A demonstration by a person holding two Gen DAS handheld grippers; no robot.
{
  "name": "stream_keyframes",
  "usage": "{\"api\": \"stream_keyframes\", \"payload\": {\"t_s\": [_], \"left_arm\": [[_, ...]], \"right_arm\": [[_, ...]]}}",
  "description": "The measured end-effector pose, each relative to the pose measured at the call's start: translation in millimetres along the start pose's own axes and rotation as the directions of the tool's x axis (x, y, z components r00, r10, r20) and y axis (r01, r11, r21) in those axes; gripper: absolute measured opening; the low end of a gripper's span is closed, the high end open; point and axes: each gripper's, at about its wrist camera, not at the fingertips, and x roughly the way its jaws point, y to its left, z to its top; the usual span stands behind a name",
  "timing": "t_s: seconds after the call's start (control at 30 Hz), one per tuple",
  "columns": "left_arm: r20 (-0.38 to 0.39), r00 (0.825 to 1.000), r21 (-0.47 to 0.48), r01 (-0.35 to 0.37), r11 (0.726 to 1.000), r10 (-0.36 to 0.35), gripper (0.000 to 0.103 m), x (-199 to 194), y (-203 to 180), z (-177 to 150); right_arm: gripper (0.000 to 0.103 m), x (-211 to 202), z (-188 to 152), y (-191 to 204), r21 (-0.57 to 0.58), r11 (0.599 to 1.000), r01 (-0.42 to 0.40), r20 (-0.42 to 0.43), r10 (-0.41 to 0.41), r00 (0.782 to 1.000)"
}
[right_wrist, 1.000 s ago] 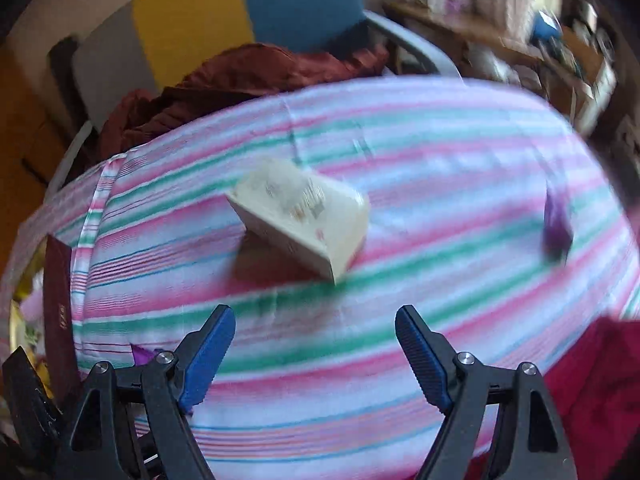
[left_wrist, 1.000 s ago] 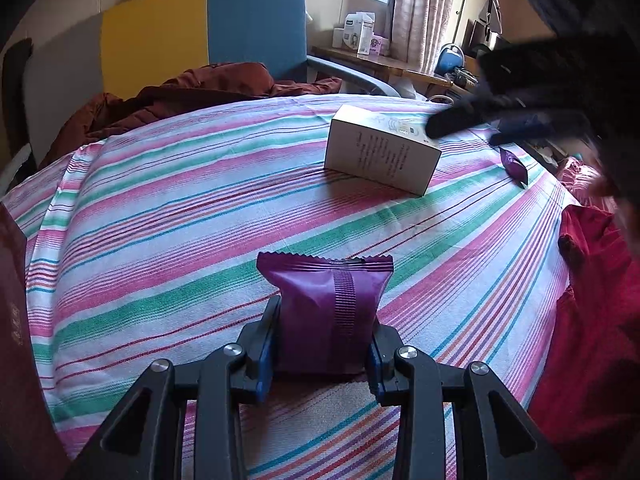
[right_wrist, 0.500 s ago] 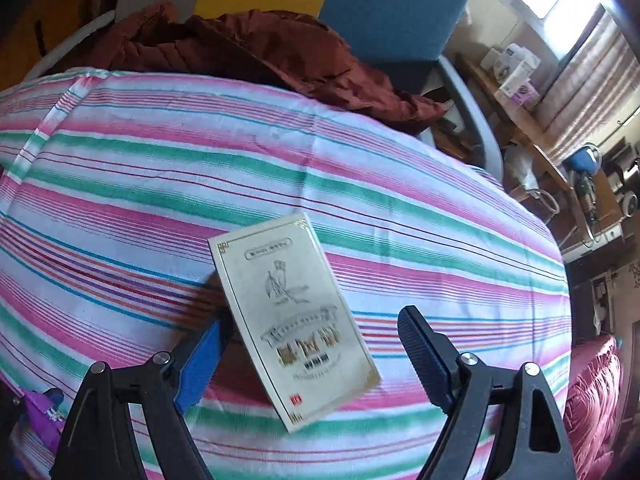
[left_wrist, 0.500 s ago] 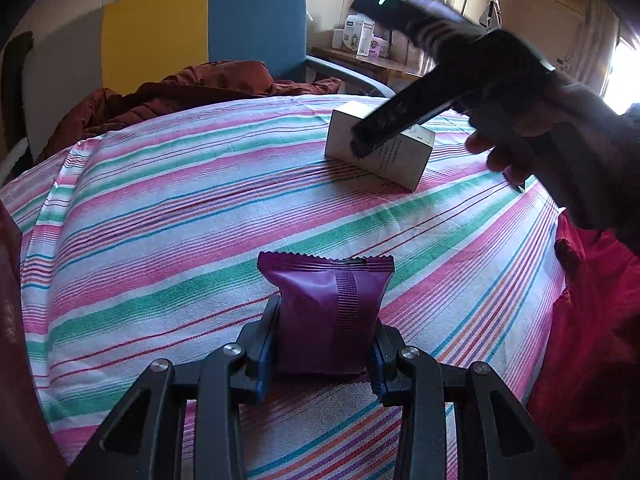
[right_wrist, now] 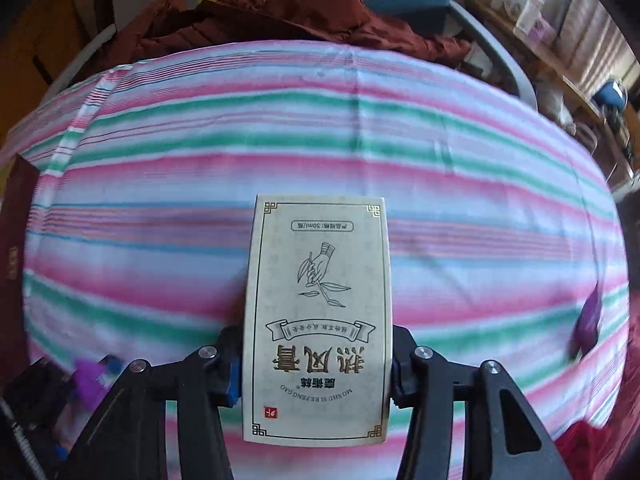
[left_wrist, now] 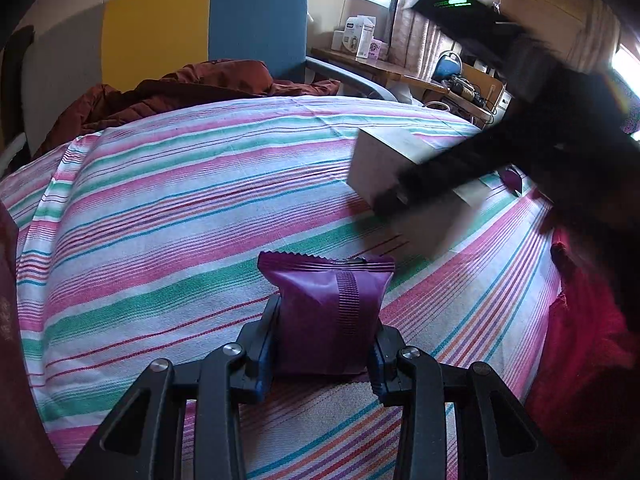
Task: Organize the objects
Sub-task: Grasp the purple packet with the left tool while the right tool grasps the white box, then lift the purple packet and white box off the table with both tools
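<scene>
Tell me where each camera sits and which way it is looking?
Left wrist: sits on the left gripper, looks across the striped bed; fingers pinch a purple packet.
Right wrist: sits on the right gripper, points steeply down; jaws just closed around the cream box.
Shared: cream box, striped sheet, brown jacket.

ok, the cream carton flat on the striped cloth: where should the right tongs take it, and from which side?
Across its two long side walls near one end, coming from above. The cream carton lies flat on the striped cloth, so only its narrow width fits between the pads. The right tongs have just been closing and now sit against both long sides at the title end.
</scene>
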Motion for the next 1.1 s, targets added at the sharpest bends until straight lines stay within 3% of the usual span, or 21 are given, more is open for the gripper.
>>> {"api": "stream_keyframes", "payload": {"t_s": [0.13,0.23,0.37,1.1], "left_arm": [[0.001,1.0,0.005,-0.006,1.0,0.006,0.039,1,-1,0],[0.001,1.0,0.009,-0.012,1.0,0.011,0.039,1,-2,1],[0.002,1.0,0.019,-0.025,1.0,0.025,0.039,1,-4,3],[0.001,0.997,0.059,-0.072,0.996,0.072,0.039,2,-10,1]], "right_arm": [[0.052,-9,-35,13,0.024,0.999,-0.046,-0.014,0.046,0.999],[0.052,-3,-45,19,0.023,1.0,-0.021,-0.027,0.022,0.999],[0.052,-2,-46,28,-0.005,1.0,0.014,-0.008,-0.014,1.0],[0.052,-12,-30,10,0.025,1.0,0.014,0.022,-0.015,1.0]]}}
